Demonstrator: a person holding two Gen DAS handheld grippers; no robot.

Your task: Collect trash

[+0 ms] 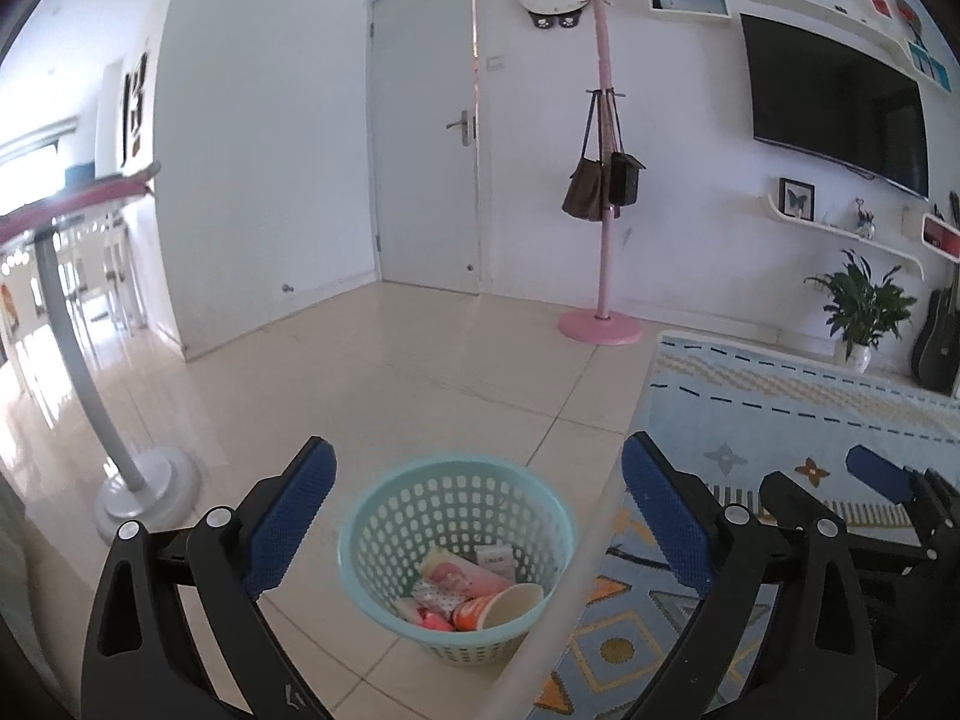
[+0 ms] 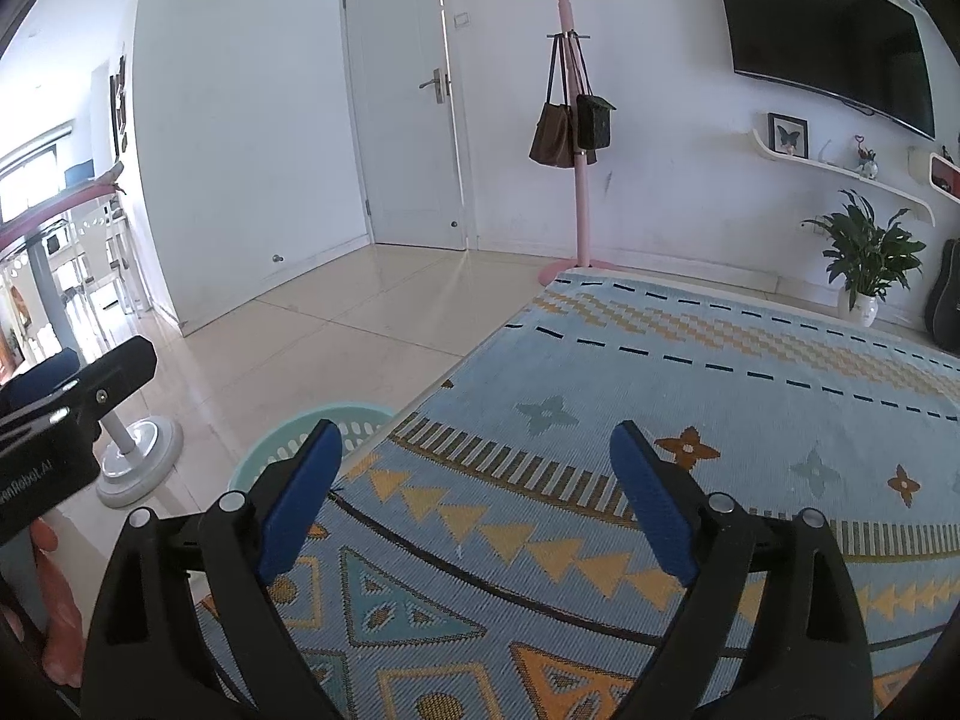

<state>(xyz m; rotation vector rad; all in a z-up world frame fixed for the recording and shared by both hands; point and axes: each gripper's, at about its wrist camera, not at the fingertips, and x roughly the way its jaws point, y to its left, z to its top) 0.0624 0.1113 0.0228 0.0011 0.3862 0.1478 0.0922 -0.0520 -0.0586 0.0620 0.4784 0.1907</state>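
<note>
A light teal perforated basket (image 1: 459, 546) stands on the tiled floor at the rug's edge. In it lie a paper cup (image 1: 501, 605), pink wrappers (image 1: 459, 579) and a small white packet (image 1: 497, 561). My left gripper (image 1: 477, 519) hangs above the basket, open and empty. My right gripper (image 2: 477, 492) is open and empty over the patterned rug (image 2: 690, 396); its fingers also show in the left wrist view (image 1: 876, 474). The basket's rim (image 2: 282, 438) shows behind the right gripper's left finger.
A white stand base (image 1: 150, 495) with a grey pole sits left of the basket. A pink coat rack (image 1: 600, 318) with bags, a white door (image 1: 426, 132), a wall TV (image 1: 840, 114), a potted plant (image 1: 861, 312) and a guitar (image 1: 939, 336) line the far wall.
</note>
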